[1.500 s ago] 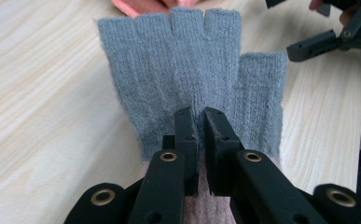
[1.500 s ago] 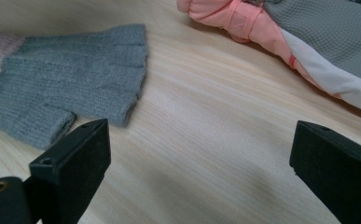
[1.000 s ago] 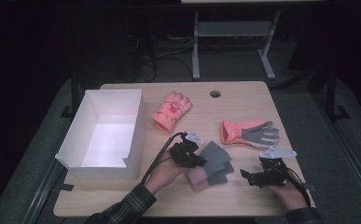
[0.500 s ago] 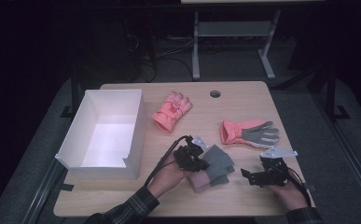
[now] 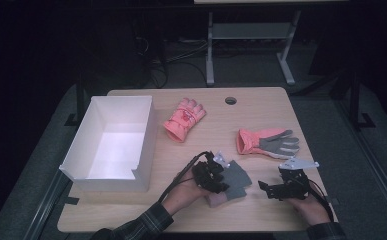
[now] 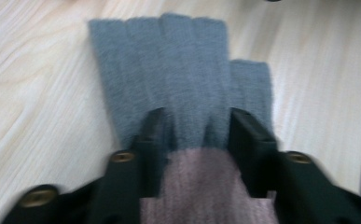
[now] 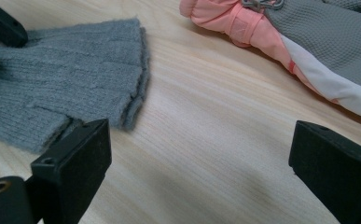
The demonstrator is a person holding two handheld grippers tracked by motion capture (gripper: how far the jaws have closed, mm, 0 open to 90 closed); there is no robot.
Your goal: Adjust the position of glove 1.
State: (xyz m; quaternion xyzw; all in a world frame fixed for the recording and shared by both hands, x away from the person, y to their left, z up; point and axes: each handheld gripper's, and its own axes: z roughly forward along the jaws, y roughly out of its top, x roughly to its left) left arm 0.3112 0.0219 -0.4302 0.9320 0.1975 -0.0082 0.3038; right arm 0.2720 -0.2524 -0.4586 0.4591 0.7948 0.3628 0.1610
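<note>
**Inspector A:** Start at the left gripper (image 6: 194, 135). Its jaws have just been opening; they now stand about halfway apart, one on each side of the grey knit glove (image 6: 183, 74), near where the grey fingers meet the dusty-pink cuff. The pads look clear of the wool, though the frame is blurred there. A second ago, in the high view, that gripper sat over the same glove a little nearer the white box.

**Inspector B:** Your reading?

**Inspector A:** I judge it a release: the glove is set down flat near the front edge of the table (image 5: 261, 105), right of centre, and is no longer gripped.

**Inspector B:** The right gripper (image 7: 201, 154)?

**Inspector A:** Jaws wide apart, nothing between them but bare wood. It rests close to the front right corner, just beside the grey glove's fingertips.

**Inspector B:** Materials?

**Inspector A:** Grey glove: soft ribbed knit, limp, four fingers side by side and a shorter thumb. Toward the right edge, a salmon ski glove with a grey textured palm (image 5: 268, 142), padded, with a smooth shell. Mid-table, its salmon mate (image 5: 183, 119), puffy. By the left edge, a rigid white box (image 5: 148, 150), open-topped. Table is pale wood grain with a cable hole near the far edge.
</note>
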